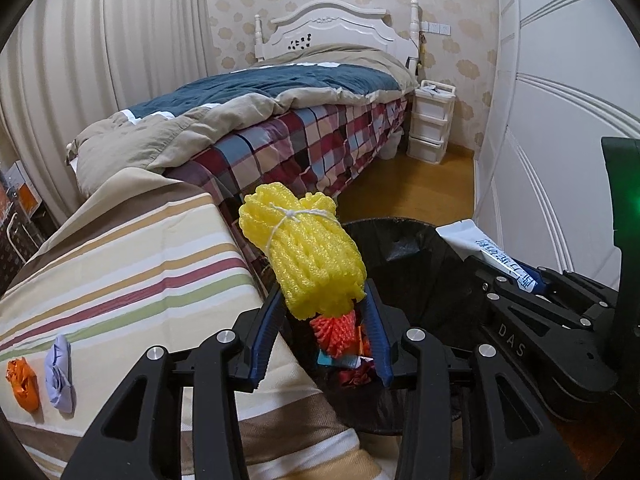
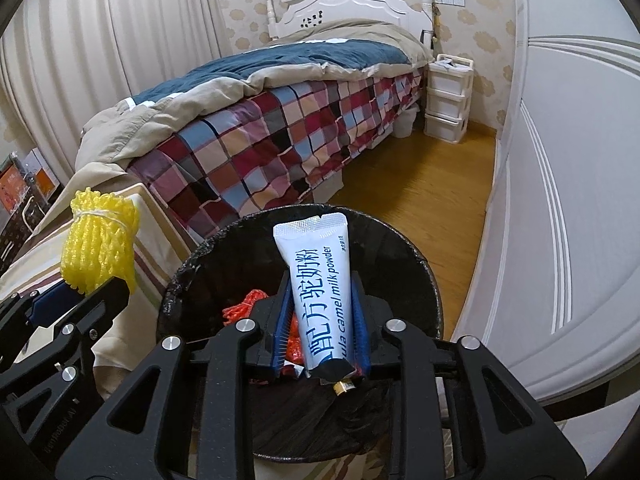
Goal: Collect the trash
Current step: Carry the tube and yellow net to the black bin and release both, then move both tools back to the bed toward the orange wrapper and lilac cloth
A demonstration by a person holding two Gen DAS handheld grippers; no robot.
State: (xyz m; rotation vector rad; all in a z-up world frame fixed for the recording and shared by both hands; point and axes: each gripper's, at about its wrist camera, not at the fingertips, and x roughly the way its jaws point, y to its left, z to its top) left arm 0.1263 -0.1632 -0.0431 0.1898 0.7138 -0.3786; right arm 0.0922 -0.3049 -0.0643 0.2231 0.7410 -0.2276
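My left gripper (image 1: 324,300) is shut on a yellow foam net bundle (image 1: 308,252) tied with white string, held over the left edge of a black trash bin (image 1: 404,236); the bundle also shows in the right wrist view (image 2: 100,248). My right gripper (image 2: 322,304) is shut on a white and blue milk powder sachet (image 2: 320,280), held above the bin's (image 2: 424,276) opening; the sachet also shows in the left wrist view (image 1: 488,252). Orange foam net (image 1: 336,332) and wrappers lie inside the bin. An orange crumpled scrap (image 1: 22,384) and a lilac crumpled scrap (image 1: 60,372) lie on the striped cloth (image 1: 132,264).
A bed with a plaid sheet (image 2: 260,140) and a blue quilt stands behind the bin. A white drawer unit (image 2: 448,96) stands by the headboard. A white wardrobe (image 2: 580,160) runs along the right. Wooden floor (image 2: 436,192) lies between bed and wardrobe.
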